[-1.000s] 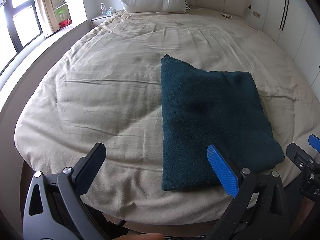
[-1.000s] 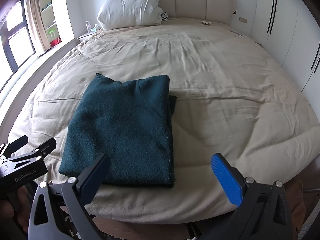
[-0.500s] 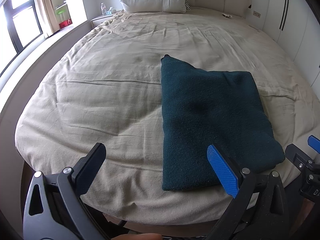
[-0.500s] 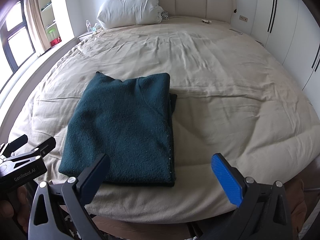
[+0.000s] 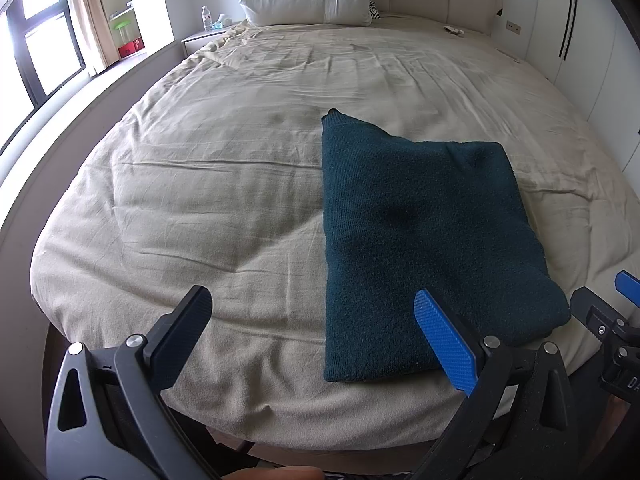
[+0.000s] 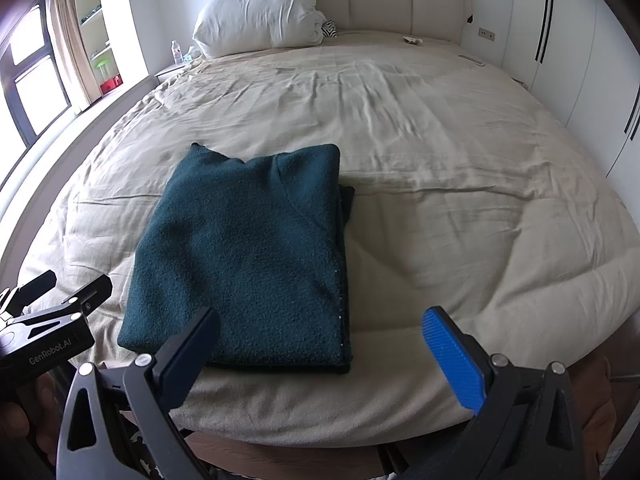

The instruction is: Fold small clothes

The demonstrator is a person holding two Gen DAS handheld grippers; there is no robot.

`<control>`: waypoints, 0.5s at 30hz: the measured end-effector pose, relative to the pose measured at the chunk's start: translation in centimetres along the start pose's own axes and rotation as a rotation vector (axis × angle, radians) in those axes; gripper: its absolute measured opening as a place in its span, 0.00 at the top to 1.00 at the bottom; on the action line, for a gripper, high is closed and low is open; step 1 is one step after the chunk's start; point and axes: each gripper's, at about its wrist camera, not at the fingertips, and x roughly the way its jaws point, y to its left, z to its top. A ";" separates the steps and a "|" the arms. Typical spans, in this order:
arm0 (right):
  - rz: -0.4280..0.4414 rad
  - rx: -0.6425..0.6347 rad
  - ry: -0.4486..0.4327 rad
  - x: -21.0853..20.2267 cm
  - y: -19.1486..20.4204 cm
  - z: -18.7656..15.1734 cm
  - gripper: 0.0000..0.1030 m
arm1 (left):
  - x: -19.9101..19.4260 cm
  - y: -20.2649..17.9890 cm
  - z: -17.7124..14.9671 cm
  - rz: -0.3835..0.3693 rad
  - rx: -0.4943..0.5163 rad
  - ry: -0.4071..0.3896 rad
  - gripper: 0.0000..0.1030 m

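A dark teal knit garment lies folded into a rectangle on the beige bed, near its front edge; it also shows in the right wrist view. My left gripper is open and empty, held above the bed's front edge just left of the garment. My right gripper is open and empty, held at the front edge by the garment's right near corner. Each gripper shows at the edge of the other's view.
The beige bedspread covers a wide bed. A white pillow leans on the headboard. A nightstand with a water bottle stands at the far left. White wardrobe doors line the right wall; windows are on the left.
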 end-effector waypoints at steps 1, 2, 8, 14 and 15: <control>0.000 0.000 0.001 0.0 0.0 0.0 0.00 | 0.0 0.0 0.0 0.000 0.000 0.000 0.00; 0.001 0.001 0.001 0.0 0.0 0.0 0.00 | 0.0 0.0 0.0 0.001 0.000 0.000 0.00; 0.002 0.001 0.001 0.0 0.0 0.0 0.00 | 0.0 0.0 0.0 0.001 0.001 0.000 0.00; 0.002 0.002 0.002 0.0 -0.1 0.1 0.00 | 0.0 0.0 0.0 0.003 0.000 0.000 0.00; 0.003 0.001 0.002 0.0 0.0 0.0 0.00 | 0.0 -0.1 0.0 0.002 0.000 0.000 0.00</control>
